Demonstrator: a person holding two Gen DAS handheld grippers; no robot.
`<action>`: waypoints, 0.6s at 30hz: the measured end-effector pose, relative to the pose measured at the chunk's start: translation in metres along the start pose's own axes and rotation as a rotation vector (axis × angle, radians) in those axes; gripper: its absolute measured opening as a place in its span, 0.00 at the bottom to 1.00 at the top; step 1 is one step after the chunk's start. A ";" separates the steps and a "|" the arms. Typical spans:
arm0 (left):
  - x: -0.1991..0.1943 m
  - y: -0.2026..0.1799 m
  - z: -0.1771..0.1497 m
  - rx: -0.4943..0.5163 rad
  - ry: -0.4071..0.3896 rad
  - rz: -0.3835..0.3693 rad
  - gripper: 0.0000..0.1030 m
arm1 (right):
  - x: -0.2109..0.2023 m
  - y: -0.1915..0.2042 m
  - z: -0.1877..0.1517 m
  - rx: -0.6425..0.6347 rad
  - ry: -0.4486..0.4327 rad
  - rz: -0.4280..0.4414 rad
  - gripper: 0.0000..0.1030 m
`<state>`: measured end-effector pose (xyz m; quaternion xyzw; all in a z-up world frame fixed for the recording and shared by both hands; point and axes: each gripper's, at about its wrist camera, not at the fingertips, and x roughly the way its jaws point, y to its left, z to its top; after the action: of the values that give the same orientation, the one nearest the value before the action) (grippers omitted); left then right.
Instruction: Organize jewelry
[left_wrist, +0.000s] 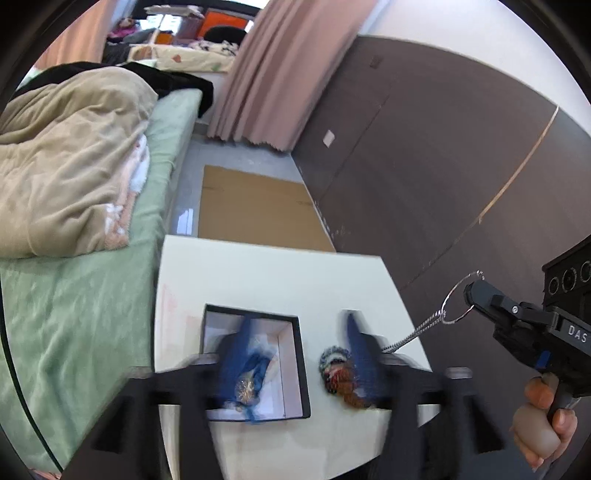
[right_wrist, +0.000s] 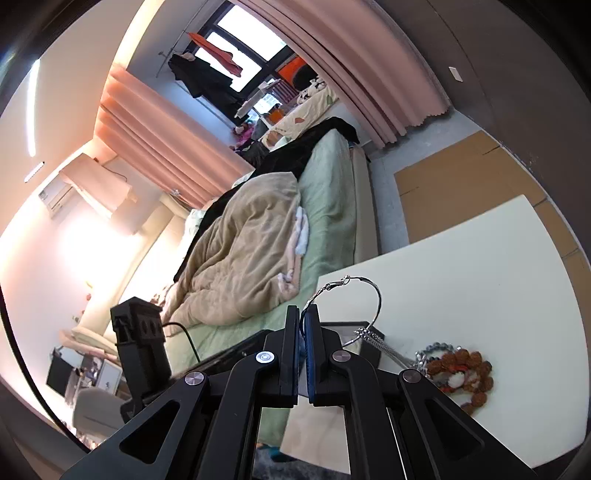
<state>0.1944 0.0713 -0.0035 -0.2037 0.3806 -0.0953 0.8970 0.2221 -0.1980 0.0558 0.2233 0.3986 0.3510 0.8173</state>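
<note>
A black jewelry box (left_wrist: 301, 365) with a white lining stands open on the white table (left_wrist: 273, 273); a blue tasselled piece (left_wrist: 248, 384) lies inside. My left gripper (left_wrist: 297, 347) is open, blurred, its fingers spread above the box and a brown bead bracelet (left_wrist: 347, 384). My right gripper (left_wrist: 476, 291) is shut on a silver hoop earring (left_wrist: 456, 299), held above the table's right edge, its chain (left_wrist: 410, 336) hanging down. In the right wrist view the hoop (right_wrist: 354, 295) is pinched between the shut fingers of that gripper (right_wrist: 303, 314), and the bead bracelet (right_wrist: 461, 373) lies lower right.
A bed (left_wrist: 85, 280) with a green sheet and a beige blanket (left_wrist: 70, 166) runs along the table's left. Flat cardboard (left_wrist: 255, 206) lies on the floor beyond the table. A dark panelled wall (left_wrist: 424, 147) stands to the right, pink curtains (left_wrist: 266, 74) behind.
</note>
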 end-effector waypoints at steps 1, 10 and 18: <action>-0.007 0.002 0.001 -0.009 -0.032 -0.003 0.78 | 0.001 0.002 0.002 -0.001 -0.001 0.002 0.05; -0.023 0.011 0.010 -0.040 -0.082 -0.012 0.79 | -0.028 0.024 0.019 -0.028 -0.082 0.040 0.05; -0.027 0.010 0.009 -0.035 -0.090 -0.018 0.79 | -0.043 0.048 0.035 -0.076 -0.122 0.058 0.05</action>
<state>0.1823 0.0915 0.0151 -0.2271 0.3395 -0.0875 0.9086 0.2130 -0.2023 0.1287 0.2248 0.3277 0.3752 0.8374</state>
